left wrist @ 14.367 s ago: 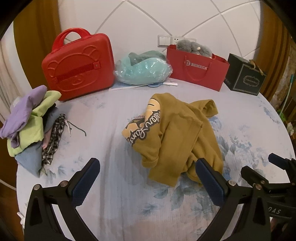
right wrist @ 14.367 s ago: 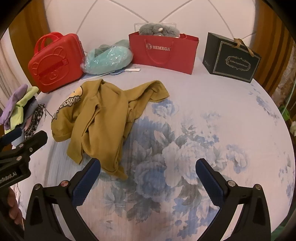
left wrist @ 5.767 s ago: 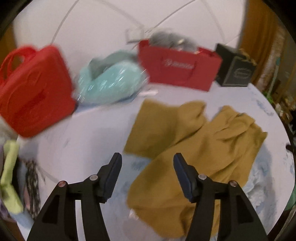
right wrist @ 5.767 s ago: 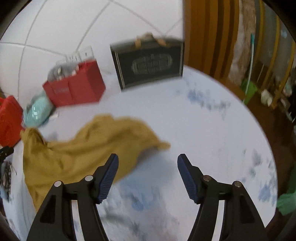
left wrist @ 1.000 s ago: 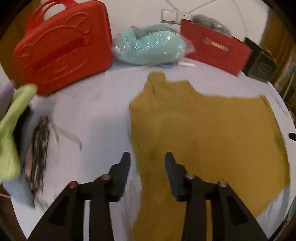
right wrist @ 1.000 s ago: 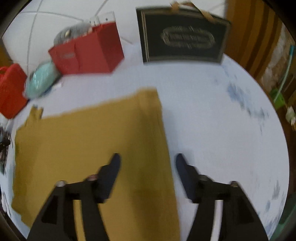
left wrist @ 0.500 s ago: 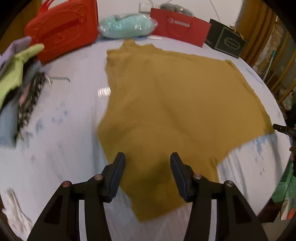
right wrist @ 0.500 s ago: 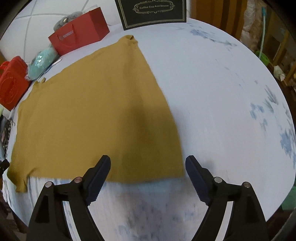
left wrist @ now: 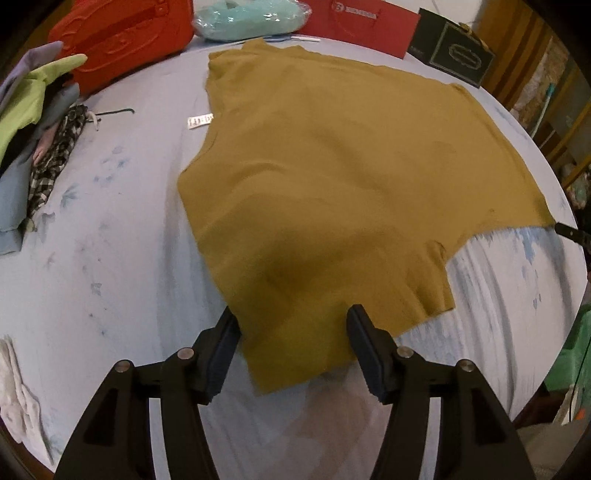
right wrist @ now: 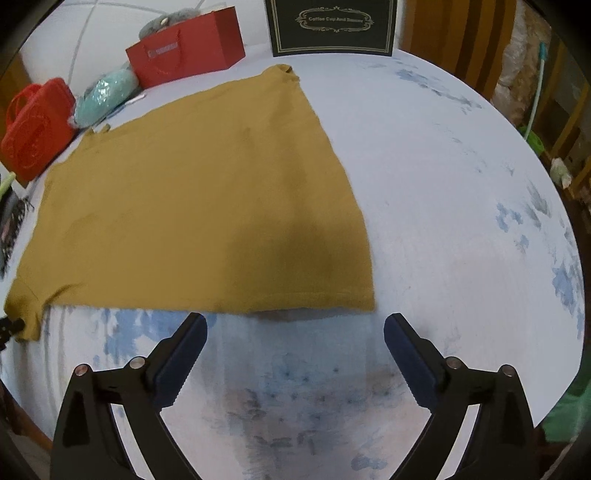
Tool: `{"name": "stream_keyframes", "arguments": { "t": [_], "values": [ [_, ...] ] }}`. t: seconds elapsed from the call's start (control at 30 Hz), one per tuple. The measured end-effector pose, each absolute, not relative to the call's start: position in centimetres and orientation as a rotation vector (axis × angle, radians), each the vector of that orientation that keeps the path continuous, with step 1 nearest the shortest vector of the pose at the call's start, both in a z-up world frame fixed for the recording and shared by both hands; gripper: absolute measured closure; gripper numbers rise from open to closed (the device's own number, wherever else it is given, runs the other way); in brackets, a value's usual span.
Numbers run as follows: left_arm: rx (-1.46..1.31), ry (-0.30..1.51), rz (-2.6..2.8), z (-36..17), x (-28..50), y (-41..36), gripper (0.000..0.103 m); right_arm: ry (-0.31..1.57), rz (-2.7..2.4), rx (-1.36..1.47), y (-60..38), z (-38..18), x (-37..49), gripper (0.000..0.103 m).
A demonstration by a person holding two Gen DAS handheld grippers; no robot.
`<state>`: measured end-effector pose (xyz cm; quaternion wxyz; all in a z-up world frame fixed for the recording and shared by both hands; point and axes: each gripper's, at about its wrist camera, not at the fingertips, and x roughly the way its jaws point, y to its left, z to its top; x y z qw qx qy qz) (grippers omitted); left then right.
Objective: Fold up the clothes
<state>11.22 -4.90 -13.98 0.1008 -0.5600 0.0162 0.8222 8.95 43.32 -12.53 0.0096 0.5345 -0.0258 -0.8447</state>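
A mustard-yellow T-shirt [left wrist: 332, 177] lies spread flat, plain side up, on the pale blue floral bed sheet [left wrist: 110, 258]. It also shows in the right wrist view [right wrist: 192, 206]. My left gripper [left wrist: 291, 343] is open and empty, its fingers standing either side of the near sleeve's edge. My right gripper [right wrist: 295, 347] is open and empty, just short of the shirt's hem near its corner. A white tag [left wrist: 200, 120] pokes out at the shirt's left edge.
A pile of clothes [left wrist: 33, 136] lies at the left. A red case [left wrist: 122, 33], a teal bagged item [left wrist: 251, 16], a red paper bag [right wrist: 184, 48] and a black gift box [right wrist: 332, 26] line the back. The bed edge is close in front.
Both grippers have pulled back toward the near edge of the shirt, and the right gripper's jaws have opened a little wider. The shirt lies flat and still.
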Motion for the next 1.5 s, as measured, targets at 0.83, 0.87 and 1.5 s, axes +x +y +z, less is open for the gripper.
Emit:
{"name": "stream_keyframes", "arguments": {
  "t": [0.83, 0.87, 1.5],
  "values": [
    [-1.492, -0.157, 2.401, -4.7, 8.7, -6.0, 0.101, 0.091, -2.693, 1.578, 42.3, -9.0, 6.1, 0.097],
    [-1.491, -0.138, 2.416, -4.5, 7.4, -6.2, 0.101, 0.076, -2.697, 1.557, 42.4, -8.2, 5.3, 0.097],
    [-1.571, -0.130, 2.484, -7.4, 0.0, -7.2, 0.101, 0.095, -2.553, 1.579, 42.6, -8.4, 2.6, 0.059]
  ]
}}
